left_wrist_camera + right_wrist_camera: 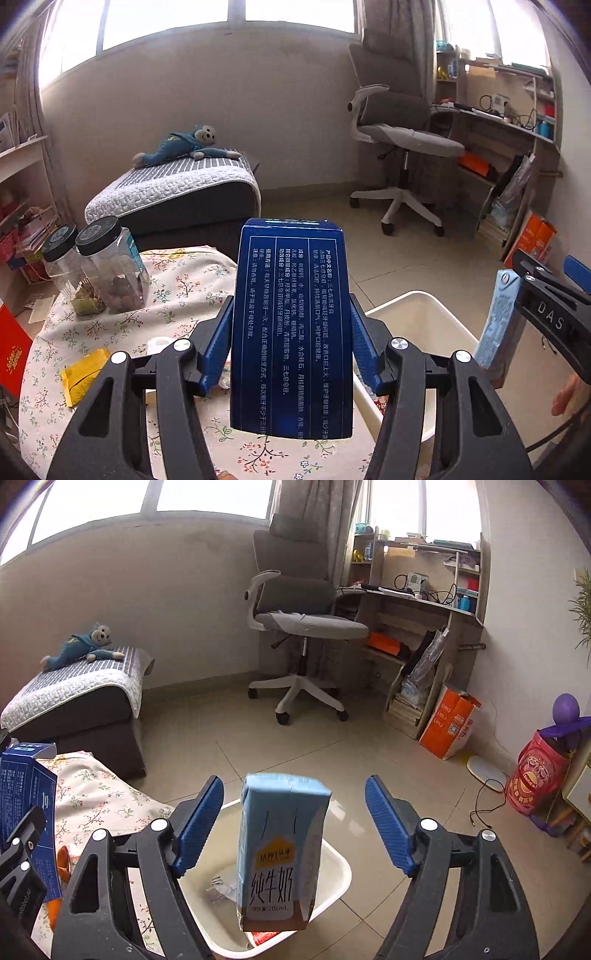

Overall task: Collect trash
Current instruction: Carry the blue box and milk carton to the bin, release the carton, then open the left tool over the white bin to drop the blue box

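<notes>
The dark blue box (291, 325) stands with its long axis running forward and up along the fingers of the left gripper (291, 334), printed face toward the camera and its far end raised toward the room. The blue pads (218, 343) press both long sides, so that gripper is clenched on the box, tilted somewhat downward over the edge of the flowered tablecloth (177, 291), with the white bin (439, 314) just ahead to its right. The light blue milk carton (279, 849) is upright between the fingers of the right gripper (295, 823), long axis near vertical, top leaning slightly left, its label facing the camera. The right gripper's jaws stand wide with clear gaps on both sides of the carton, neither pad (201, 823) touching it: released, the carton loose above the white bin (336, 882) directly below and ahead. This gripper also points downward at a slant. In the left wrist view the carton (496, 321) shows beside the right gripper's black frame, off to the right of the box.
</notes>
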`<control>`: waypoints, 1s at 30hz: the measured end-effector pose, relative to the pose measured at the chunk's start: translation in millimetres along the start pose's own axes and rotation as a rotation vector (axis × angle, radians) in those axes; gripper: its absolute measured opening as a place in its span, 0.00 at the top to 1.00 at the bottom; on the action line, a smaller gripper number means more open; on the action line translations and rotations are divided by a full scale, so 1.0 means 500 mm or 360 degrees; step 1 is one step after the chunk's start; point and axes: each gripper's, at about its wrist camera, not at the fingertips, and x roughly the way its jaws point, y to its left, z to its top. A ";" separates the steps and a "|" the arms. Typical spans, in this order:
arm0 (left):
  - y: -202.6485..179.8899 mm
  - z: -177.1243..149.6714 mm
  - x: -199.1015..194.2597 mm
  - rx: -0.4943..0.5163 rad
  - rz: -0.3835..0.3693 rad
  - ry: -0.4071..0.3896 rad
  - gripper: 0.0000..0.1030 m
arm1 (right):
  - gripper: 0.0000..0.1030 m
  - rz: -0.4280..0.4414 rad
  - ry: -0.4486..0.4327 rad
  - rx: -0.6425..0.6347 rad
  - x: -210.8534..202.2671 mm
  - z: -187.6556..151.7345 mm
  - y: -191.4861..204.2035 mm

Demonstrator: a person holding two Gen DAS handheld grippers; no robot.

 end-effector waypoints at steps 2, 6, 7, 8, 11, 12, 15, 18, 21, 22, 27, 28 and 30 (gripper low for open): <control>-0.033 -0.004 0.015 0.0018 -0.0054 0.0025 0.45 | 0.17 -0.0031 0.0007 0.0042 0.005 0.002 -0.032; -0.095 -0.011 0.041 0.0047 -0.0162 0.0083 0.45 | 0.14 -0.0100 0.0021 0.0106 0.017 0.002 -0.089; -0.108 -0.012 0.046 0.0054 -0.0182 0.0092 0.45 | 0.14 -0.0111 0.0036 0.0123 0.023 0.002 -0.102; -0.121 -0.013 0.050 0.0062 -0.0201 0.0101 0.44 | 0.13 -0.0121 0.0049 0.0142 0.027 0.002 -0.112; -0.159 -0.016 0.064 0.0092 -0.0240 0.0131 0.44 | 0.11 -0.0158 0.0073 0.0182 0.034 0.001 -0.135; -0.171 -0.014 0.072 0.0090 -0.0256 0.0147 0.44 | 0.11 -0.0170 0.0077 0.0200 0.036 0.002 -0.144; -0.195 -0.004 0.093 0.0049 -0.0313 0.0197 0.44 | 0.09 -0.0193 0.0091 0.0274 0.038 0.003 -0.171; -0.218 0.010 0.113 0.0050 -0.0359 0.0246 0.38 | 0.07 -0.0218 0.0113 0.0325 0.041 0.002 -0.188; -0.216 0.018 0.108 0.0063 -0.0323 0.0227 0.25 | 0.07 -0.0226 0.0133 0.0350 0.041 -0.002 -0.192; -0.210 0.019 0.102 0.0070 -0.0314 0.0215 0.24 | 0.07 -0.0223 0.0136 0.0344 0.042 -0.004 -0.188; -0.164 0.007 0.066 0.0121 -0.0166 0.0138 0.21 | 0.07 -0.0192 0.0122 0.0232 0.028 -0.013 -0.136; -0.150 0.005 0.059 0.0114 -0.0137 0.0122 0.20 | 0.07 -0.0183 0.0116 0.0202 0.023 -0.016 -0.123; -0.123 0.002 0.047 0.0082 -0.0082 0.0090 0.20 | 0.07 -0.0157 0.0100 0.0125 0.014 -0.020 -0.093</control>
